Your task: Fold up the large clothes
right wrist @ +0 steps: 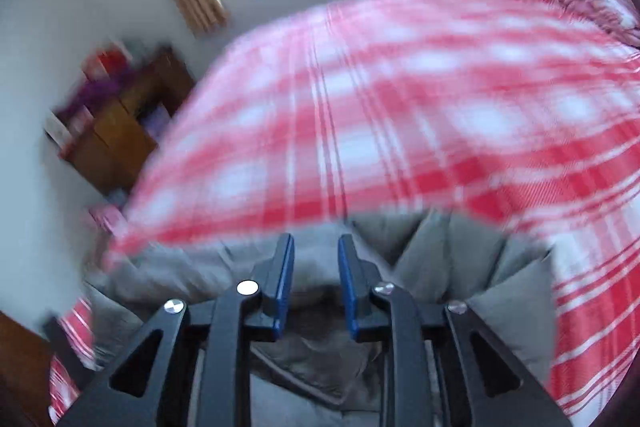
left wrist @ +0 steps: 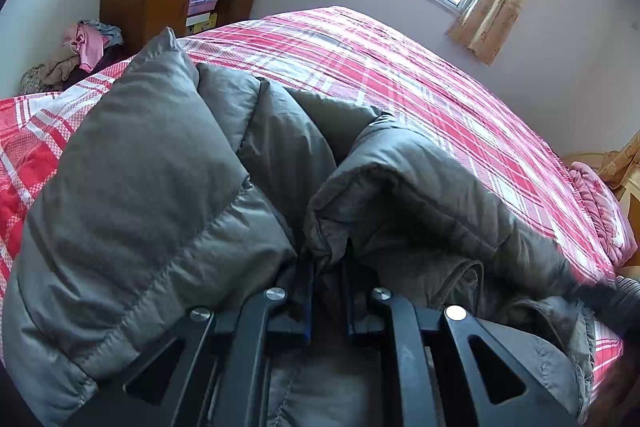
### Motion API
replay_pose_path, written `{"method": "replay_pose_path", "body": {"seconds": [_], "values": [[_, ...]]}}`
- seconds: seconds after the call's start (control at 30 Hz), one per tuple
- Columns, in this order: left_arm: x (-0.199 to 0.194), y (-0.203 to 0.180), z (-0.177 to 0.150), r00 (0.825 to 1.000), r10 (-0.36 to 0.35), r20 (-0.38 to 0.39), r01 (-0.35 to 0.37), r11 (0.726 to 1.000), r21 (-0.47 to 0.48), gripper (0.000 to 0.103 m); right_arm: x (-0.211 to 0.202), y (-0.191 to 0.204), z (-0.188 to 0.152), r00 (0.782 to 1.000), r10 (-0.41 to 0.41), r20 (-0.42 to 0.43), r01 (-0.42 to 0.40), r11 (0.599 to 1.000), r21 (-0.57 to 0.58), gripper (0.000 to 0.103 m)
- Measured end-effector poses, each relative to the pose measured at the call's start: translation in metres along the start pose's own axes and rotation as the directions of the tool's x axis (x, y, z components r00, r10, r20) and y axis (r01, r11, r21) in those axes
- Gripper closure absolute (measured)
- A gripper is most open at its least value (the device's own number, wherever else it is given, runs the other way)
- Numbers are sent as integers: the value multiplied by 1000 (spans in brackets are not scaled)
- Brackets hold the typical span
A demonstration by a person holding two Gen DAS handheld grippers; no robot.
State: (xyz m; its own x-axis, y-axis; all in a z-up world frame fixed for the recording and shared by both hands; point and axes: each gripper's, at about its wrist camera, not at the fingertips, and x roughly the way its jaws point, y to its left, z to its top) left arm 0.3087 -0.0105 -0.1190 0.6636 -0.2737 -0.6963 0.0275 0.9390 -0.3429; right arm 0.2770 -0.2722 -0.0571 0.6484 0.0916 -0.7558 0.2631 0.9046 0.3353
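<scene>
Left wrist view: we pinch the grey puffer jacket on the plaid bed.
Our left gripper is clamped on a jacket fold; our right gripper hangs narrowly parted over grey fabric, gripping nothing. We judge a fold is underway; next, the right must close on an edge.

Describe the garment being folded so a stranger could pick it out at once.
Start at the bed with the red-and-white checked cover. On its near edge lies a puffy grey quilted jacket. Unlike the loose pink clothes heaped beside the wooden cabinet, it is plain grey and padded.
</scene>
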Motion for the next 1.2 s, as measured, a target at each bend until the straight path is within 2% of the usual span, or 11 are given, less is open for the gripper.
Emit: {"method": "replay_pose_path", "body": {"seconds": [0.07, 0.17, 0.27, 0.43, 0.47, 0.57, 0.7, 0.77, 0.9, 1.07, 1.2], "values": [[-2, 1, -1, 1000, -17, 4, 18, 1000, -7, 90, 34, 3, -31, 992, -52, -116, 45, 997, -69, 78], [-15, -1, -3, 1000, -19, -17, 19, 1000, 9, 90, 31, 8, -55, 997, -70, 19, 72, 975, -210, 78], [-48, -12, -6, 1000, -21, 0, 21, 995, 102, 90, 31, 6, -55, 996, -79, 30, 84, 973, -213, 78], [-96, -50, 23, 988, -131, 85, 111, 972, 206, 90, 32, 11, -59, 994, -96, 49, 105, 966, -234, 78], [-91, -60, 41, 985, -159, 65, 144, 970, 194, 89, 32, 11, -58, 994, -96, 51, 106, 966, -235, 78], [-48, -79, 71, 988, -147, -39, 151, 975, 165, 60, 32, 11, -56, 994, -94, 55, 104, 967, -234, 78], [14, -80, 58, 990, 27, -137, 13, 959, 284, 58, 32, 11, -55, 995, -86, 56, 97, 969, -229, 78], [30, -59, 34, 984, 7, -176, 44, 957, 286, 58, 32, 11, -55, 995, -86, 56, 97, 968, -230, 78], [26, -35, 20, 989, -106, -100, 127, 964, 234, 58, 32, 8, -54, 997, -58, 52, 68, 974, -216, 78], [31, -35, 20, 988, -120, -98, 140, 965, 222, 58, 31, 8, -54, 997, -54, 49, 63, 975, -213, 78], [32, -46, 20, 996, -50, -78, 71, 955, 288, 58, 33, 8, -52, 998, -56, 39, 63, 975, -211, 78]]}}
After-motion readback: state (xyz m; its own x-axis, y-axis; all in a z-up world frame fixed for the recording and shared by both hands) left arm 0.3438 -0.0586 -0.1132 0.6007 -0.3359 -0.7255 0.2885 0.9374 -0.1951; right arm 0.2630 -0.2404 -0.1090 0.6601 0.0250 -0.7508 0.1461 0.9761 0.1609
